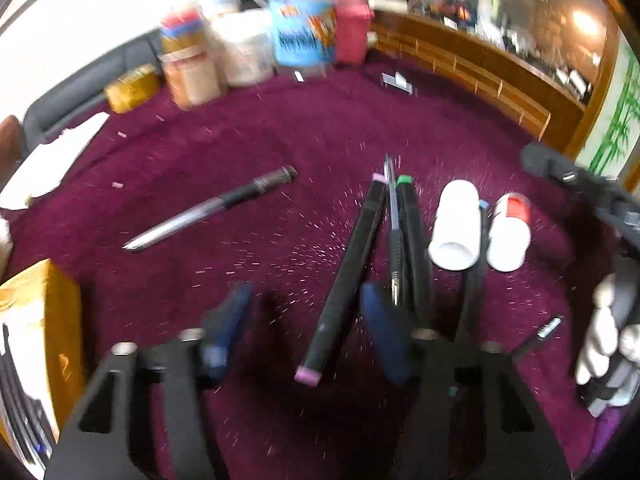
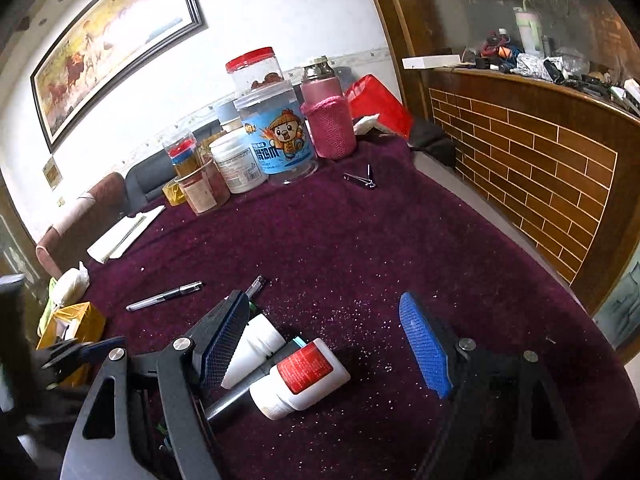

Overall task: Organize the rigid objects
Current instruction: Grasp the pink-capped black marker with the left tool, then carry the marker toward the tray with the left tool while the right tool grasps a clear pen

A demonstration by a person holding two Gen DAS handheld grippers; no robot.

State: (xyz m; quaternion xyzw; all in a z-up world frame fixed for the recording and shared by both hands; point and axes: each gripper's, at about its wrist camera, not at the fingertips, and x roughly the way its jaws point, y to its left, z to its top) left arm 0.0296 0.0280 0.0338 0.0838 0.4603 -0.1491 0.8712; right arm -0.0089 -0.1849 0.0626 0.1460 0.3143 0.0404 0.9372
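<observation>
Hovering spread and empty, the left gripper (image 1: pixel 306 320) has the pink-capped marker (image 1: pixel 346 280) between its fingers, long axis toward 12 o'clock; right gripper (image 2: pixel 332 344) is also spread.

Two low wrist views, shared tablecloth (image 1: pixel 280 140)

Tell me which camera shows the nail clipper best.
The right wrist view. The nail clipper lies sharp and unobstructed on the purple tablecloth, lever raised, right of the blue cartoon jar. The left wrist view is motion-blurred, so the clipper is only a pale smear near the far edge.
</observation>
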